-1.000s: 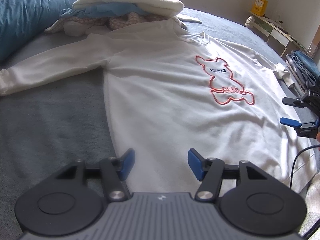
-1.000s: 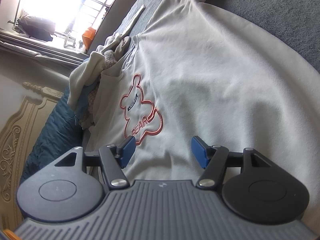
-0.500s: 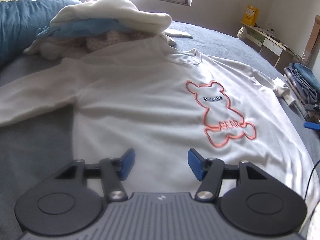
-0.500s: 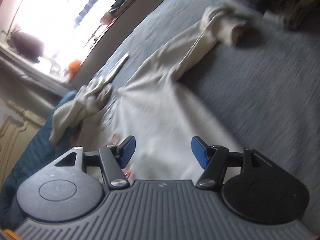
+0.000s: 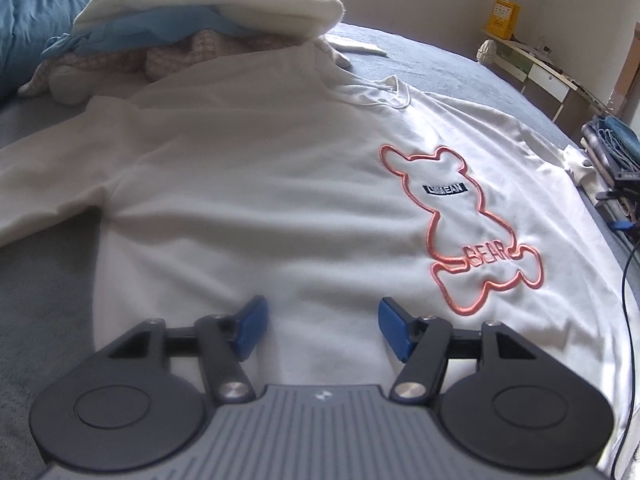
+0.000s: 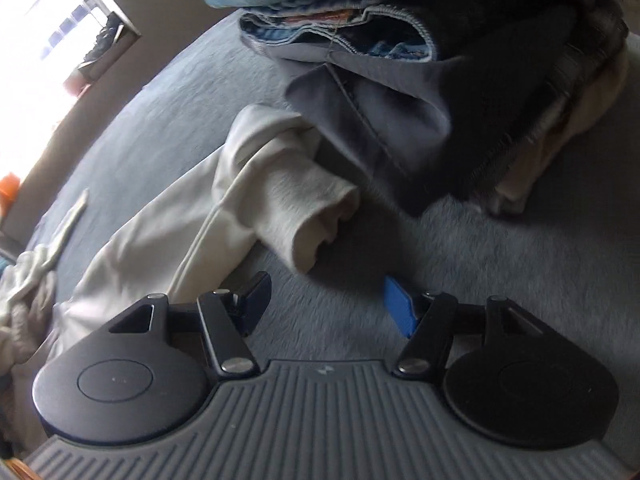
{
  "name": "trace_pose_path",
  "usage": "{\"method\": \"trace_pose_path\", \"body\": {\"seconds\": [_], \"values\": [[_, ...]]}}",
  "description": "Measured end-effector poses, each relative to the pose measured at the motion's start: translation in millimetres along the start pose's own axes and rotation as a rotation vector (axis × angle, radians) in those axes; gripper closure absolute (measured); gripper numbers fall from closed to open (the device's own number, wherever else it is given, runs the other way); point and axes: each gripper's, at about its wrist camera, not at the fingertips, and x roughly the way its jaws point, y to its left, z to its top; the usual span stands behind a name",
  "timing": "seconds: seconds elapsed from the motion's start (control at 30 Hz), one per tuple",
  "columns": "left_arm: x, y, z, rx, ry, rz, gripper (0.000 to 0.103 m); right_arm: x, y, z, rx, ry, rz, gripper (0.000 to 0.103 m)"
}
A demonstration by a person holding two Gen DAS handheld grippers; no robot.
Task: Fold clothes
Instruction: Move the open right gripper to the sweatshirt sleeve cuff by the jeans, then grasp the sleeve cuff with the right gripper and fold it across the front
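We have the white sweatshirt spread face up on the grey bed, its pink bear outline showing on the chest, and we judge that we are at the very start of the fold: the body lies flat, both sleeves lie out to the sides, and nothing is turned in yet. Our left claw hangs over the lower part of the body, jaws apart and empty. Our right claw is likewise released and holding nothing; it hovers low over the bed just short of the cuff of the right sleeve. That cuff lies close against a stack of folded clothes, whose lowest grey layer appears to overlap the sleeve end. Next, as we read it, the right claw should go forward, straddle the cuff, pinch it, and carry the sleeve across the chest; it must take only the sleeve and not snag the stack beside it. The left claw could press the body down meanwhile. At the head of the bed a loose heap of garments rests on the sweatshirt's collar area, and it may drag as we fold.
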Motion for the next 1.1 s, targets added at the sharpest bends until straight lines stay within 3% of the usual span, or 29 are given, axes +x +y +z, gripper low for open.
{"method": "trace_pose_path", "body": {"seconds": [0.13, 0.17, 0.3, 0.37, 0.6, 0.83, 0.93, 1.1], "values": [[0.5, 1.1, 0.5, 0.005, -0.007, -0.004, 0.040, 13.3, 11.2, 5.7, -0.062, -0.055, 0.004, 0.042], [0.3, 1.6, 0.4, 0.005, -0.009, -0.006, 0.040, 15.0, 13.5, 6.0, -0.077, -0.067, -0.009, 0.047], [0.2, 3.2, 0.3, 0.000, -0.020, -0.012, 0.040, 10.0, 20.3, 7.3, -0.103, -0.122, -0.029, 0.090], [0.4, 4.2, 0.1, -0.004, -0.026, -0.016, 0.040, -0.4, 27.2, 7.3, -0.138, -0.166, -0.025, 0.095], [1.3, 8.5, -0.5, -0.021, -0.049, -0.040, 0.040, -64.5, 62.7, 24.1, -0.284, -0.313, 0.020, 0.097], [0.4, 13.2, -2.1, -0.041, -0.070, -0.066, 0.040, -134.7, 96.7, 69.6, -0.356, -0.422, 0.120, 0.097], [0.3, 15.1, -3.1, -0.053, -0.077, -0.075, 0.040, -162.4, 117.1, 71.9, -0.407, -0.435, 0.189, 0.097], [0.1, 18.4, -4.6, -0.070, -0.087, -0.091, 0.040, -192.2, 161.1, 56.5, -0.474, -0.381, 0.334, 0.097]]}}
